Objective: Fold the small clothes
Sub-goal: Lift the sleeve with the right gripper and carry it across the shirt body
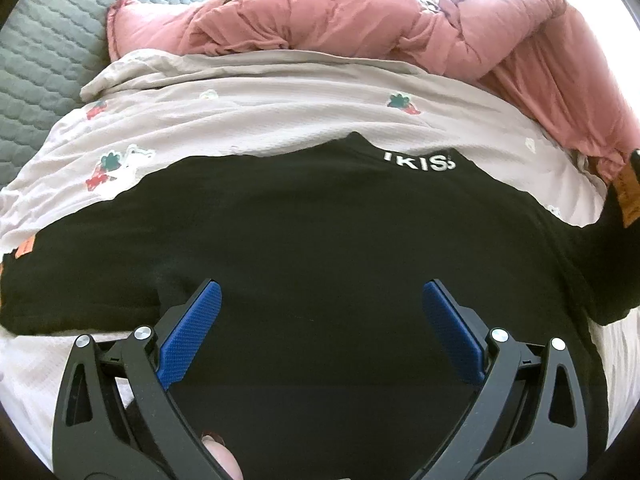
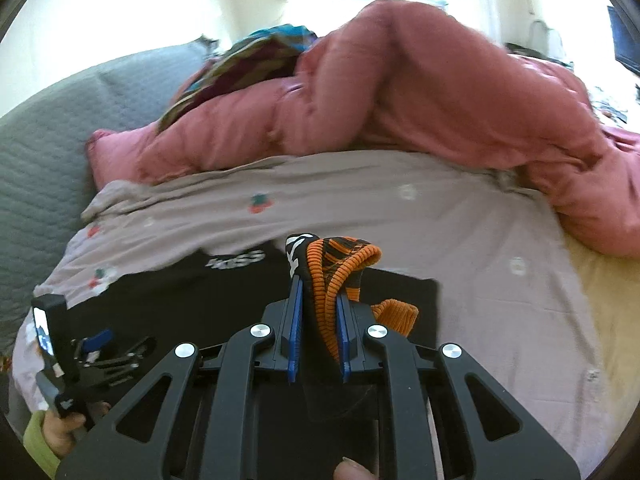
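A small black garment [image 1: 304, 248] with white lettering lies spread on a pale floral sheet [image 1: 248, 116]. My left gripper [image 1: 320, 292] is open just above its lower middle, holding nothing. My right gripper [image 2: 318, 280] is shut on the garment's orange-and-black ribbed cuff [image 2: 336, 264] and holds it lifted above the black cloth [image 2: 168, 300]. The left gripper [image 2: 100, 344] shows at the lower left of the right wrist view. An orange-trimmed sleeve end [image 1: 628, 192] shows at the right edge of the left wrist view.
A bunched pink duvet [image 1: 360, 24] lies along the far side of the sheet, also in the right wrist view [image 2: 400, 92]. A grey quilted cover [image 1: 44, 56] is at the left. A multicoloured cloth [image 2: 248, 60] lies behind the duvet.
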Demonstrator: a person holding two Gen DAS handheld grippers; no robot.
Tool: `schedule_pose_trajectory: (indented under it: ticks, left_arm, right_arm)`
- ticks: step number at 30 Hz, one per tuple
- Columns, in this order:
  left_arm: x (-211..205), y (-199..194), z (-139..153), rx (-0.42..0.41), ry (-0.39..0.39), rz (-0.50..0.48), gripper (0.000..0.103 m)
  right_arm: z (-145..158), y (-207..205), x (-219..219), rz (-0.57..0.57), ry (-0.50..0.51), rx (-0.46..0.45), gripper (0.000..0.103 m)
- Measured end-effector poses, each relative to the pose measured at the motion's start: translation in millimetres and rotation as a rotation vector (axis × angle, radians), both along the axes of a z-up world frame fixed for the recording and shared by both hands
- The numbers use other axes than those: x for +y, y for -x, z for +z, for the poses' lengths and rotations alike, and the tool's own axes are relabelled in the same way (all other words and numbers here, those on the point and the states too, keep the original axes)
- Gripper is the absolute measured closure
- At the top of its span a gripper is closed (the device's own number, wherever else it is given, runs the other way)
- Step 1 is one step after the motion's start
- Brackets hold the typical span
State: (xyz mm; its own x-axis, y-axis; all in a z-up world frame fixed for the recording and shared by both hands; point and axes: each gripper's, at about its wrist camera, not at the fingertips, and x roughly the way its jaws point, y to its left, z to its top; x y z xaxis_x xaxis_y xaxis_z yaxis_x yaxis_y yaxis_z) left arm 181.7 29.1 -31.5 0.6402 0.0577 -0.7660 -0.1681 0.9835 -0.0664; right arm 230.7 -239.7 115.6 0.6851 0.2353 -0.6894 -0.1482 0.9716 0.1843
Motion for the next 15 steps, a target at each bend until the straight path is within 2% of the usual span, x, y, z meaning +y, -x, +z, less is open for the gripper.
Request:
schedule_pose_trajectory:
  ticks: [8,12,15]
  left_arm:
    - [22.8,1.6,-6.1,0.006,0.039,0.037,0.008]
    - [33.7,3.3,-8.5,0.01,0.081,0.055,0.008]
    - [36.8,4.6,-10.7,0.016,0.126,0.049,0.008]
  right_arm:
    - [-10.7,-17.0,79.5,0.109,0.008,0.022,0.089]
    - [-15.0,-22.7,102.6,0.145,-0.014,0.043,0.083]
    - [-13.9,-20.7,111.4,0.173,-0.029,0.032,0.082]
